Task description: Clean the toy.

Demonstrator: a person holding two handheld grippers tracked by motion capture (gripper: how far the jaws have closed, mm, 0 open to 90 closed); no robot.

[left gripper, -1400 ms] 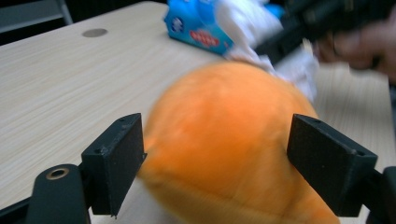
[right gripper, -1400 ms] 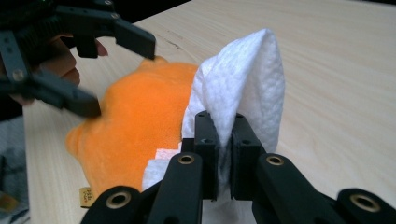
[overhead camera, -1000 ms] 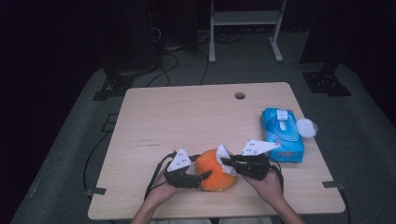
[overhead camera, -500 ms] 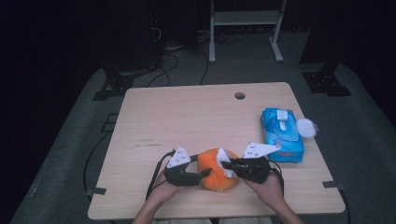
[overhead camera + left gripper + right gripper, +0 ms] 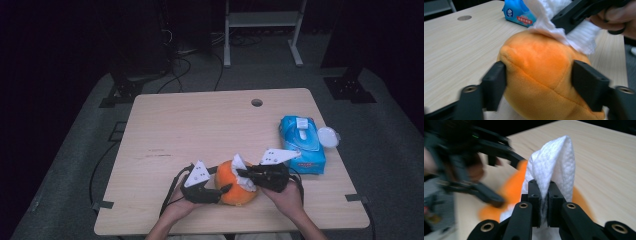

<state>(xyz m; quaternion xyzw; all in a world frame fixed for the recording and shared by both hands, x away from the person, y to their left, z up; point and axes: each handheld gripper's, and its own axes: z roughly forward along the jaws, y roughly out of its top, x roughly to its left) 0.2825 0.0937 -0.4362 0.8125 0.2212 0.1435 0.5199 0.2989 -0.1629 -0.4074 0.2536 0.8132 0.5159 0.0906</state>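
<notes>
You've got one orange plush [image 5: 234, 186] clamped in left gripper [image 5: 222, 191], one white wipe [image 5: 242, 172] pinched in right gripper [image 5: 245, 175]; one blue wipe pack [image 5: 301, 143] beside.

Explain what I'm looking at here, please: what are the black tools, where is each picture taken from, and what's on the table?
There is no robot: a person holds a hand tool with two black fingers in each hand. The high view looks down on the wooden table from above the person's side. The other two pictures come from cameras riding on each tool, looking along its fingers.

The left gripper clamps an orange plush toy from both sides. The right gripper is shut on a white wipe and presses it against the top of the toy, apparently wiping it. At the table's right edge lies a blue wipes pack, with a small round white lid beside it.
</notes>
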